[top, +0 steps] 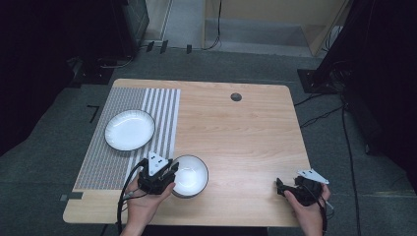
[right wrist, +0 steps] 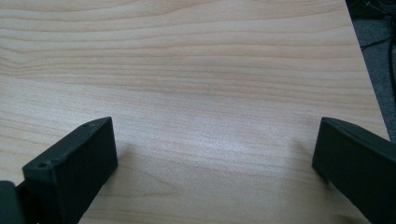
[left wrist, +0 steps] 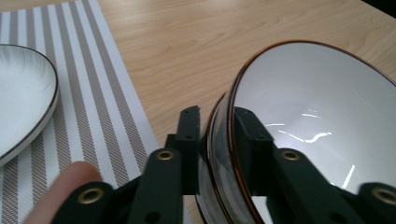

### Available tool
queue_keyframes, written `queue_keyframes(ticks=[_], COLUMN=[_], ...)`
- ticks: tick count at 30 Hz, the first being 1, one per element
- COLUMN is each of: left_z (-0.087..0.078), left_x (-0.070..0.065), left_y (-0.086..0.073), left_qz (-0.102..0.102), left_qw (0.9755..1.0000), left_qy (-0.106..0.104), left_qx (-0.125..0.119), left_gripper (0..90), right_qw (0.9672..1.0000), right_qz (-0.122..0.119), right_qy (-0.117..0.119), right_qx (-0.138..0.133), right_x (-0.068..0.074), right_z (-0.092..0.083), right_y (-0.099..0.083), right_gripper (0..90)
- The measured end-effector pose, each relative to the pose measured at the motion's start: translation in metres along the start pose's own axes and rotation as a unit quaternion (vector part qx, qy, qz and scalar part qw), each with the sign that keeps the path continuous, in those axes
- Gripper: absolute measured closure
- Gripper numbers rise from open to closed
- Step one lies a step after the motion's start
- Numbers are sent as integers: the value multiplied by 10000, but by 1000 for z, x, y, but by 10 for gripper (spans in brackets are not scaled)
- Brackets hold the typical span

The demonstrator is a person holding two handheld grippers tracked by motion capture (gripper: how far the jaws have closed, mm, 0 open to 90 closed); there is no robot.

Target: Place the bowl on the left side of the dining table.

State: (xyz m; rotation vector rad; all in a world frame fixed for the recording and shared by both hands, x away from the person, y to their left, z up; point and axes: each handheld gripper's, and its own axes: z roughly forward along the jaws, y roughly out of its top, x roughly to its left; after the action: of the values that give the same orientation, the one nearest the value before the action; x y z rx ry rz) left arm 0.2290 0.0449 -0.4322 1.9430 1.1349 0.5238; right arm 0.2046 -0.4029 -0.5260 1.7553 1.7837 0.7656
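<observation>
The left gripper (top: 169,173) sat nearest, by the desk's (top: 236,137) front edge, its jaws clamped across the rim of the white bowl (top: 191,175), one inside, one outside. The bowl stood just off the striped mat's (top: 162,105) front right corner. The right gripper (top: 279,186) gaped wide over bare wood near the front right corner. No writing was legible anywhere.

Left gripper (top: 169,172) fingers (left wrist: 189,140) clamped, right gripper (top: 280,185) fingers (right wrist: 74,163) wide apart.

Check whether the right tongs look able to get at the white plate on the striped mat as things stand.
Probably yes: the right tongs stand open with bare table ahead, though the plate lies far across, beyond the bowl gripped by the left tongs.
</observation>
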Motion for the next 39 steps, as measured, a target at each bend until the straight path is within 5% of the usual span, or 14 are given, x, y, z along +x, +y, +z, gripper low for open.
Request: queue_keyframes(ticks=[9,11,14,20,24,31,39], left_z=[-3,-6,-4,-8,-15,-26,-37], left_x=[-2,1,1,6,3,12,25], left_y=[-1,1,-1,1,6,12,17], left_qz=[308,125,261,19,108,-47,-194], left_qw=[9992,9993,9989,9972,9964,9940,9921], left_qy=[100,-102,-122,-524,-526,-698,-664], left_qx=[-220,-339,-358,-528,-652,-835,-1047], left_gripper=[804,831,832,831,832,831,830], right_qw=[10000,10000,10000,10000,10000,10000,10000], right_qz=[1,0,1,2,0,1,1], right_qy=[0,1,1,2,1,1,0], right_qx=[2,1,1,1,1,1,1], right_x=[0,0,0,0,0,0,0], right_z=[0,0,0,0,0,0,0], right_y=[0,0,0,0,0,0,0], right_gripper=[0,0,0,0,0,0,0])
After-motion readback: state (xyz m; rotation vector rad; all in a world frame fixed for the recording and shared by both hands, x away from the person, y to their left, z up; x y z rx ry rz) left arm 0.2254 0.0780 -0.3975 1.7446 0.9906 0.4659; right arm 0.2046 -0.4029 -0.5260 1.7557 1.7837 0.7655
